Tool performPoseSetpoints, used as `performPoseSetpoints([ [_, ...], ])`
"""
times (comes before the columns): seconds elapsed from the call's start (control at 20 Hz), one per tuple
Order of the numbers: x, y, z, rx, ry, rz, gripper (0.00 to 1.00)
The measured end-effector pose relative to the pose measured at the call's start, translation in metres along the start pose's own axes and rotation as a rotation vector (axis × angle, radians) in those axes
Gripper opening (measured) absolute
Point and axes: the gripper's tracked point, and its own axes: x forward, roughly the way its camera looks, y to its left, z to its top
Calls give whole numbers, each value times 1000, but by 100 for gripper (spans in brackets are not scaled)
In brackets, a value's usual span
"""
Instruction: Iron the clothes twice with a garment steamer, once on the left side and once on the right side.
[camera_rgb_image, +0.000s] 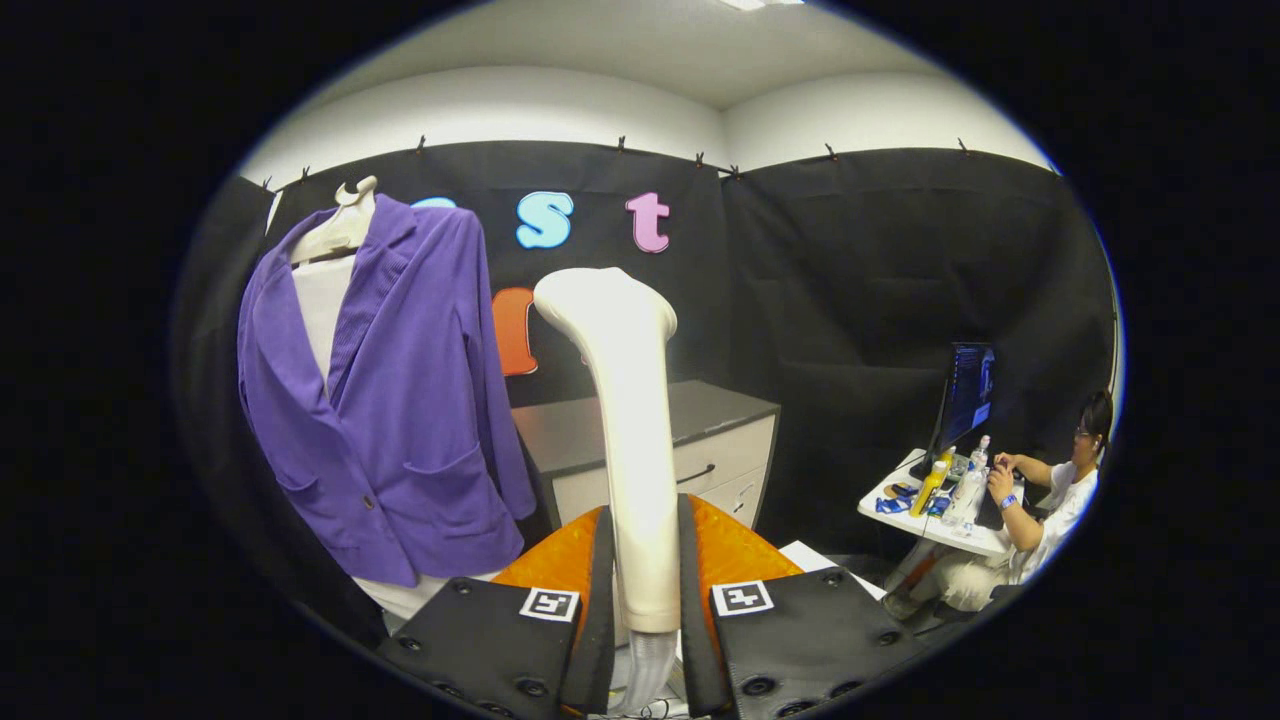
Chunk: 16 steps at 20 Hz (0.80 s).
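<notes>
1. Cream-white plastic is what you hold: the garment steamer stands upright between your fingers, its handle clamped on both sides, so the jaws of your gripper are closed on it.
2. The steamer's rounded head rises at 12 o'clock from the jaws, and a pale ribbed hose leaves the handle's lower end between the fingers.
3. Your task garment, a purple jacket, hangs at about 10 o'clock from the steamer, well apart from its head and not touching it.
4. The jacket hangs on a pale hanger over a white inner garment, its front open, with a patch pocket and a button showing low on the front.
5. Behind the steamer, at 12 to 1 o'clock, you have a cabinet with a dark top and light drawers, set against the black cloth wall.
6. At 3 o'clock, a seated person in a white shirt rests a hand on a small white tabletop.
7. That tabletop carries a monitor, a yellow bottle and clear bottles close beside it.
</notes>
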Motion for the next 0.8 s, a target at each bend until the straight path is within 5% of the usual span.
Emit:
performPoseSetpoints([
  [0.5,16,-8,120,32,-191,55,35],
  [0.8,44,4,147,28,-220,91,35],
])
